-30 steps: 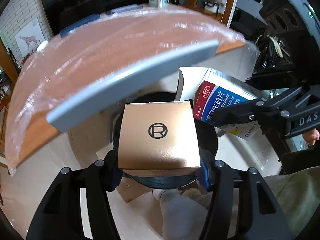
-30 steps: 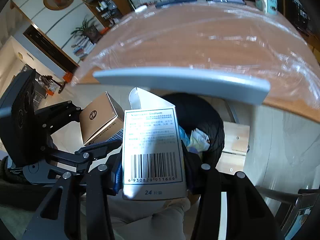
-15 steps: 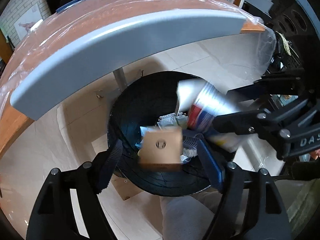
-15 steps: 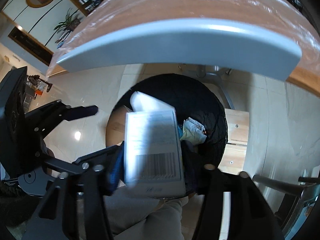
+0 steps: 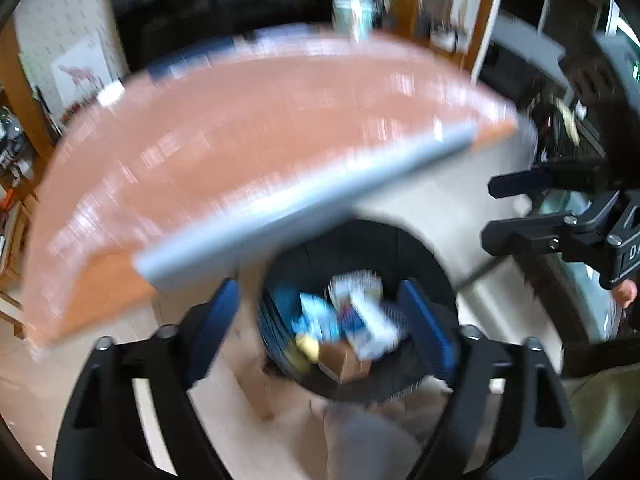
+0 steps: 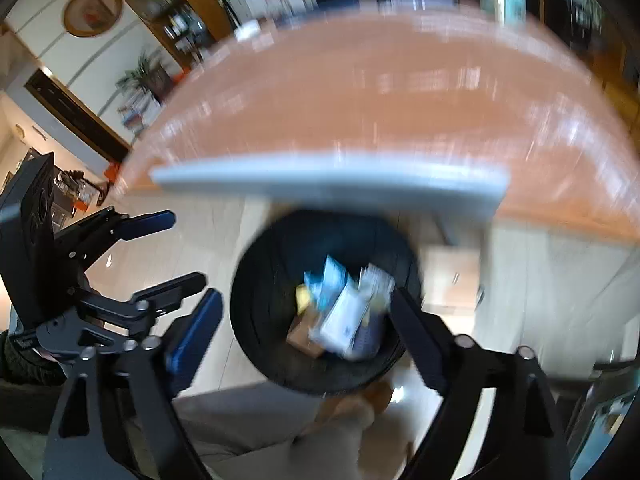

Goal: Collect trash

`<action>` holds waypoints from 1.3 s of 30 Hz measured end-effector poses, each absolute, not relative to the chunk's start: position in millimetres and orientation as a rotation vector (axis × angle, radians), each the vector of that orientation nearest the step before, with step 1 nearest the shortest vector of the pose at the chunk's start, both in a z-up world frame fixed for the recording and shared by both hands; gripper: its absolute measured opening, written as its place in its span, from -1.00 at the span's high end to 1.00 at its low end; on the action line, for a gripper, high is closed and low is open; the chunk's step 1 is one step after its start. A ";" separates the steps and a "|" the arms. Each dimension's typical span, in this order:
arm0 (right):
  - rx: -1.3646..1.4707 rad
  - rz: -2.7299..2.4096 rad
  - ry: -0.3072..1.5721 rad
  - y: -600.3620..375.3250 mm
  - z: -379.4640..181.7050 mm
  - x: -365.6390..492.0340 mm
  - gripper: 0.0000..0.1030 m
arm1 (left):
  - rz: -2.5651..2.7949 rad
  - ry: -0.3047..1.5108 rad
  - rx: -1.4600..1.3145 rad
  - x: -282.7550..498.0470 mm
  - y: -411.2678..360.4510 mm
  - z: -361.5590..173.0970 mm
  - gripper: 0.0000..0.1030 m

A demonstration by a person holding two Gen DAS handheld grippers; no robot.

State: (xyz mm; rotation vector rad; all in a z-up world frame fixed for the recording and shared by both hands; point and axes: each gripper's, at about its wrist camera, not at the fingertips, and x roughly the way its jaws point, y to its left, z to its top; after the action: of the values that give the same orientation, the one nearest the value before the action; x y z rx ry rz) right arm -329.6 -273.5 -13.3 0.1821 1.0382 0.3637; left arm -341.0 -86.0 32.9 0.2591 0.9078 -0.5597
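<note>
1. Trash fills the bottom of a round black bin [image 5: 420,252] that stands on the pale tiled floor, just under the near edge of a wooden table [image 5: 256,128]; in the right wrist view the same bin [image 6: 260,300] sits below the table's grey edge strip [image 6: 332,188]
2. Inside the bin, a white and blue medicine box [image 5: 370,326] lies on top of the heap, tilted, and shows again in the right wrist view [image 6: 342,320]
3. A brown cardboard box [image 5: 344,362] lies lower, against the near wall of the bin, partly under the white box; the right wrist view shows it too [image 6: 302,336]
4. Light blue wrappers [image 6: 328,284] and a small yellow scrap [image 6: 302,296] lie beside the boxes; motion blur hides any finer detail of them
5. The left gripper [image 5: 320,320] hangs over the bin with its blue-padded fingers spread wide apart and nothing between them; from the right wrist camera it appears at the left edge [image 6: 176,248], likewise released
6. The right gripper [image 6: 308,328] is also above the bin, fingers spread and bare; the left wrist view shows it at the right edge [image 5: 490,210], its two black fingers parted
7. On the table's far edge stands a pale green mug [image 5: 354,12], with a dark flat object [image 5: 188,56] near it; both are blurred
8. The table top is covered in clear plastic film
</note>
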 end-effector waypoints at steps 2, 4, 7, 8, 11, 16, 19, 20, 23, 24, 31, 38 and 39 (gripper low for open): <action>0.164 0.320 0.979 -280.6 6.4 -320.4 -0.92 | -0.524 0.826 0.209 -328.8 -77.8 57.4 -0.89; 0.153 0.246 0.908 -295.1 25.3 -300.0 -0.92 | -0.471 0.771 0.161 -308.6 -67.6 77.1 -0.93; 0.132 0.121 0.860 -317.9 34.5 -260.3 -0.92 | -0.371 0.734 0.102 -268.3 -52.5 92.2 -0.93; 0.129 0.097 0.845 -326.0 34.0 -244.7 -0.92 | -0.341 0.728 0.089 -253.0 -47.3 94.0 -0.93; 0.109 0.006 0.855 -347.5 24.7 -201.1 -0.92 | -0.260 0.738 0.073 -208.8 -35.1 89.3 -0.93; 0.122 -0.075 0.898 -376.4 6.4 -145.7 -0.92 | -0.147 0.788 0.083 -144.8 -19.0 69.8 -0.93; 0.111 -0.112 0.897 -382.3 -3.7 -122.2 -0.92 | -0.114 0.821 0.051 -118.0 -5.2 57.9 -0.93; 0.106 -0.119 0.900 -385.0 -7.2 -114.0 -0.92 | -0.098 0.829 0.049 -107.9 -1.3 54.0 -0.93; 0.099 -0.140 0.912 -393.1 -13.5 -97.4 -0.92 | -0.073 0.848 0.056 -85.9 6.5 44.5 -0.93; 0.102 -0.145 0.917 -396.7 -16.3 -91.3 -0.92 | -0.069 0.853 0.058 -79.0 7.2 42.2 -0.93; 0.119 -0.181 0.927 -415.7 -29.2 -64.4 -0.92 | -0.065 0.870 0.066 -47.5 7.3 33.3 -0.93; 0.150 -0.204 0.942 -433.8 -42.6 -54.3 -0.92 | -0.065 0.884 0.070 -29.5 5.5 23.8 -0.93; 0.152 -0.207 0.944 -434.8 -44.0 -52.6 -0.92 | -0.067 0.888 0.070 -27.6 5.5 22.0 -0.93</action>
State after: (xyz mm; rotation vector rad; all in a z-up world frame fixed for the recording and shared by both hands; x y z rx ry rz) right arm -52.6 -434.8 -44.0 0.1523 0.9445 -0.2067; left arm -27.6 5.5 22.0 0.0697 0.8883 -0.0667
